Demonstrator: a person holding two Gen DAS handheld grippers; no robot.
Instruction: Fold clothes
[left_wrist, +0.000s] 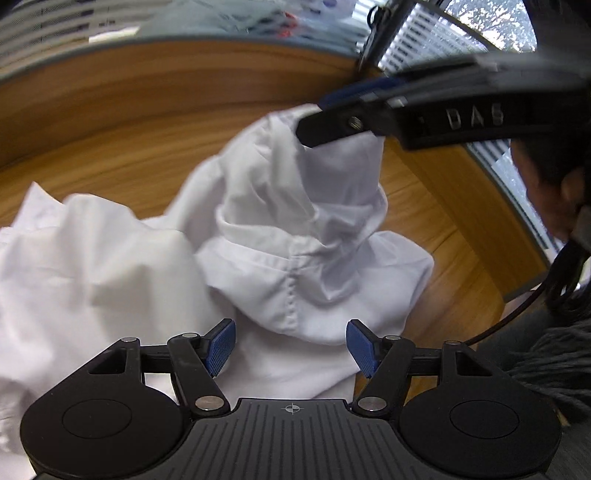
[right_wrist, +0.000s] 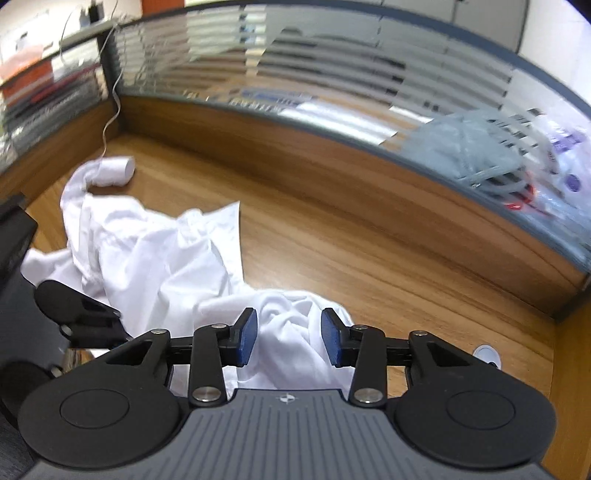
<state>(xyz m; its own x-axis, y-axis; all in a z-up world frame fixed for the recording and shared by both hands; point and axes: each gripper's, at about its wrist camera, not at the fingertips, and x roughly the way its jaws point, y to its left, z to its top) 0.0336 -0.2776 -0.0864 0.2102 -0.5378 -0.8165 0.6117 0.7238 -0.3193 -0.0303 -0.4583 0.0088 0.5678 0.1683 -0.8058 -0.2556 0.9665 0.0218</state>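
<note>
**A:** What do we see on the wooden desk (right_wrist: 332, 229)?

**B:** We see a white shirt (right_wrist: 155, 258), all crumpled. It lies on the left and near side of the desk. One sleeve with a rolled cuff (right_wrist: 114, 170) reaches toward the far left corner.

**A:** And our left gripper (left_wrist: 291, 345)?

**B:** Its blue pads (left_wrist: 221, 345) stand wide apart. We hold nothing with it. The shirt (left_wrist: 295, 240) is bunched up just past the pads.

**A:** What about our right gripper (right_wrist: 289, 338)?

**B:** In the right wrist view its pads (right_wrist: 246, 338) are apart too, with a lump of white cloth between them. The pads do not seem to press it.

**A:** But in the left wrist view, the right gripper (left_wrist: 314, 136) is up high at the top of a lifted bit of shirt.

**B:** Yes, the cloth hangs down from its tip there. We cannot tell if it really pinches the shirt.

**A:** And far off?

**B:** A glass wall with blinds (right_wrist: 332, 66).
</note>
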